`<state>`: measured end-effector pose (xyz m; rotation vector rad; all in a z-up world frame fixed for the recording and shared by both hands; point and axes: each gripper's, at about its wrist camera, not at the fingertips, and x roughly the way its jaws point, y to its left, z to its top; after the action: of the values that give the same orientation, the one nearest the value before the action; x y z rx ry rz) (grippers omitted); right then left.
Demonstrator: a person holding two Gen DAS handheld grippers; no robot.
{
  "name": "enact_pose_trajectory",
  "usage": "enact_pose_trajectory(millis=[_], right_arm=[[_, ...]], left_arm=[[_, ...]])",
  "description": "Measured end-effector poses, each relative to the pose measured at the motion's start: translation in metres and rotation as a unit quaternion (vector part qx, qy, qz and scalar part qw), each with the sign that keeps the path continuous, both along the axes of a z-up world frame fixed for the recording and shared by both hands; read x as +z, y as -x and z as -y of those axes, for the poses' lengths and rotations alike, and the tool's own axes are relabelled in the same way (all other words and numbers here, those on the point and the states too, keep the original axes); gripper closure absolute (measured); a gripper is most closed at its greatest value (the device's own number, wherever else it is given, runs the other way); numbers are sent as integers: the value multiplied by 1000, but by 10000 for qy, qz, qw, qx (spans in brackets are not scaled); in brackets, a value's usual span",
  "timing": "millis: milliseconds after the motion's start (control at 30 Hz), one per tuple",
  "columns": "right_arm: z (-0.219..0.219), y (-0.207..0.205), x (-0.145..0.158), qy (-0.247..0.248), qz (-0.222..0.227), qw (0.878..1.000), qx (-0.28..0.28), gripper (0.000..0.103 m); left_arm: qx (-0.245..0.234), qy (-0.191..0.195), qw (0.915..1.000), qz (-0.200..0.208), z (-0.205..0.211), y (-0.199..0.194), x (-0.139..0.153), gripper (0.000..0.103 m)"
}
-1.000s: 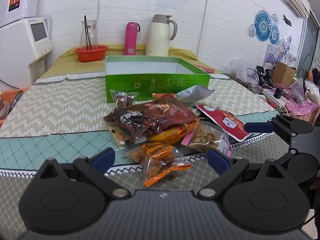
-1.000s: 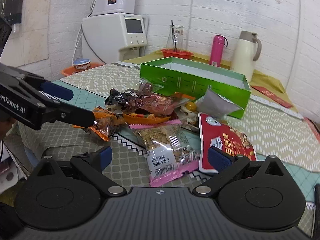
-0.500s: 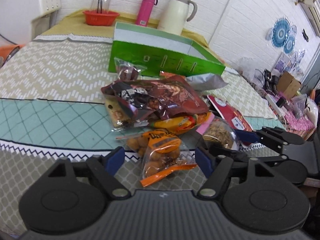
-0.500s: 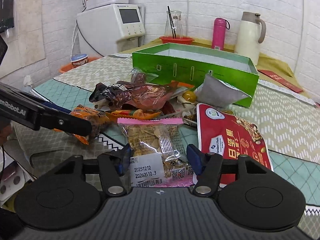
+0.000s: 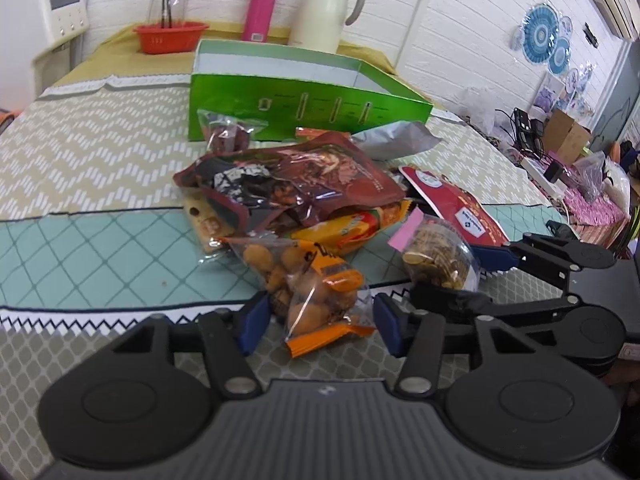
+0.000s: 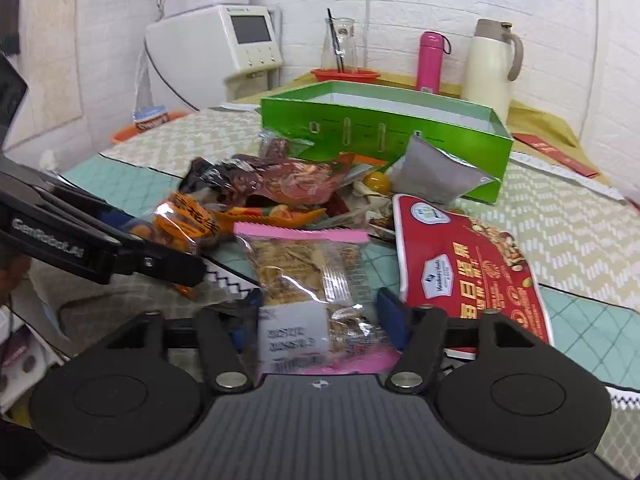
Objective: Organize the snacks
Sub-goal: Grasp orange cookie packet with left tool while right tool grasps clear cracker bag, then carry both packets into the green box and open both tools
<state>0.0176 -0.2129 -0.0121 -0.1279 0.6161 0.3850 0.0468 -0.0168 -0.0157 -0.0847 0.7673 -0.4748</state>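
A pile of snack packets lies on the table in front of an open green box (image 5: 304, 108), which also shows in the right wrist view (image 6: 380, 128). My left gripper (image 5: 316, 320) is closed around an orange packet of round snacks (image 5: 312, 284). My right gripper (image 6: 320, 316) is closed around a pink-edged clear packet of crackers (image 6: 304, 268), which also shows in the left wrist view (image 5: 436, 256). A dark brown packet (image 5: 296, 184), a red nut bag (image 6: 464, 264) and a grey pouch (image 6: 432, 172) lie in the pile.
A white jug (image 5: 328, 12), pink bottle (image 5: 260, 8) and red bowl (image 5: 170, 36) stand behind the box. A white appliance (image 6: 224, 52) stands far left. The table edge runs just under both grippers. Clutter sits on a side surface (image 5: 560, 152) to the right.
Both grippers have moved forward and narrowed their fingers, the left onto the orange packet, the right onto the pink-edged cracker packet.
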Motion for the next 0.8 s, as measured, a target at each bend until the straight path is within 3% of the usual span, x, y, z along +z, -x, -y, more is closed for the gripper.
enact_pose_trajectory(millis=[167, 433, 633, 800], right_arm=[[4, 4, 5, -230, -60, 9997, -115, 19], [13, 23, 44, -650, 357, 9972, 118, 22], [20, -1, 77, -515, 911, 9945, -45, 21], [30, -46, 91, -580, 990, 9929, -301, 21]], left_arm=[[-40, 47, 10000, 73, -5, 14, 5, 53], [-233, 407, 9974, 538, -19, 25, 47, 54], [-75, 392, 9931, 1106, -16, -12, 88, 54], [-20, 492, 9924, 1129, -10, -72, 110, 54]])
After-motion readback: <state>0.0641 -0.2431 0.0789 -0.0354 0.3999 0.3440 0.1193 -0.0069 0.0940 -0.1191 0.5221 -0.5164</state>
